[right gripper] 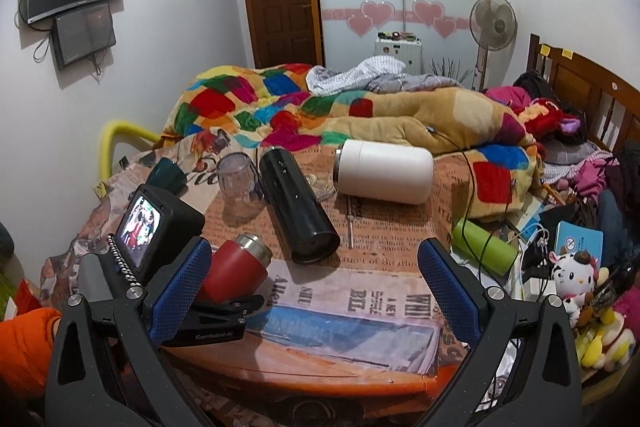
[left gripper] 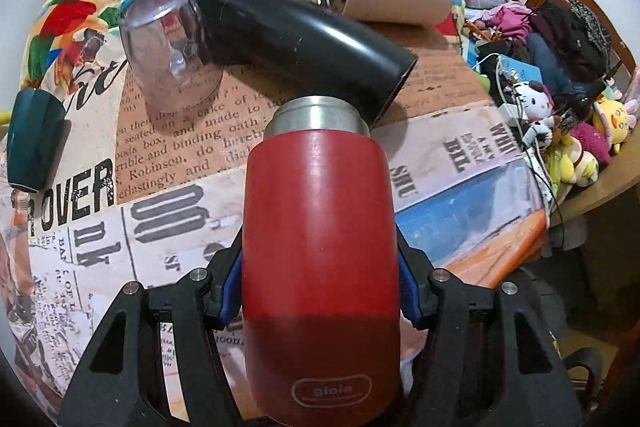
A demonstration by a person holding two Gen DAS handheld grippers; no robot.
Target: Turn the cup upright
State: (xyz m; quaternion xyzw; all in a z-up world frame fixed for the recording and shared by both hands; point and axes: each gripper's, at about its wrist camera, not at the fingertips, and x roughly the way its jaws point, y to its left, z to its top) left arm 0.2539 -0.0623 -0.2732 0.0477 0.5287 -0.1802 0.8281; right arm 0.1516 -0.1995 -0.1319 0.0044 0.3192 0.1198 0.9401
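Note:
My left gripper (left gripper: 320, 291) is shut on a red cup (left gripper: 320, 259) with a steel neck, blue pads pressed to both its sides. In the right wrist view the red cup (right gripper: 236, 267) is tilted, its steel mouth pointing up and right, just above the newspaper-print table (right gripper: 360, 299). My right gripper (right gripper: 316, 291) is open and empty, over the table's near edge to the right of the red cup.
A black flask (right gripper: 298, 211) and a white flask (right gripper: 384, 177) lie on their sides. A clear glass (right gripper: 236, 183) and a dark green cup (right gripper: 166, 173) stand mouth down at the left. A green bottle (right gripper: 484, 247), cables and plush toys (right gripper: 572, 275) crowd the right; a quilt (right gripper: 320, 115) lies behind.

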